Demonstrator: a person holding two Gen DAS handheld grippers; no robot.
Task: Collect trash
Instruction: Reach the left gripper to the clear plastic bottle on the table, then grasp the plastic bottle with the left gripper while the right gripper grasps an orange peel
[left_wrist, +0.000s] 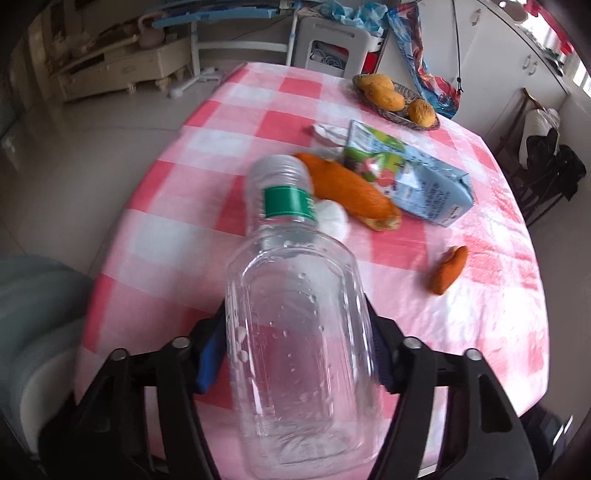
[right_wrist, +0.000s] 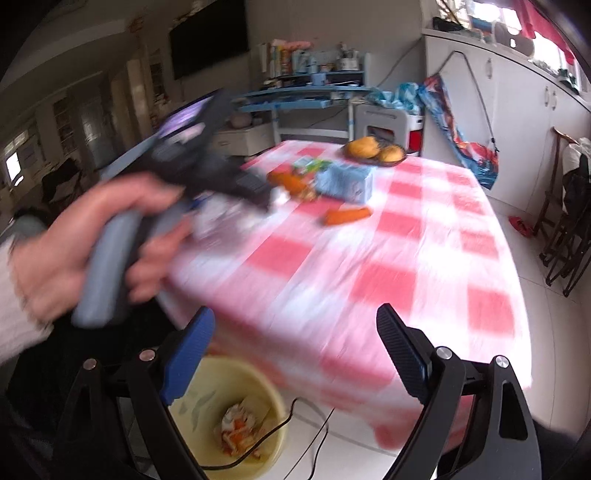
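Bottle (left_wrist: 299, 332) clamped in left hand-held gripper (left_wrist: 299, 354); right hand-held gripper (right_wrist: 295, 354) agape.

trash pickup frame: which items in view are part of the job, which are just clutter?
Job:
left gripper, shut on the empty plastic bottle
orange peels
drink carton
crumpled tissue
yellow bin, scraps already inside
right gripper, open, nothing in it

Bystanders:
fruit basket
checked tablecloth
cable on the floor

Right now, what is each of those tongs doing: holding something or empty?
Left tongs: closed on the bottle.
Right tongs: open, empty, above the bin.
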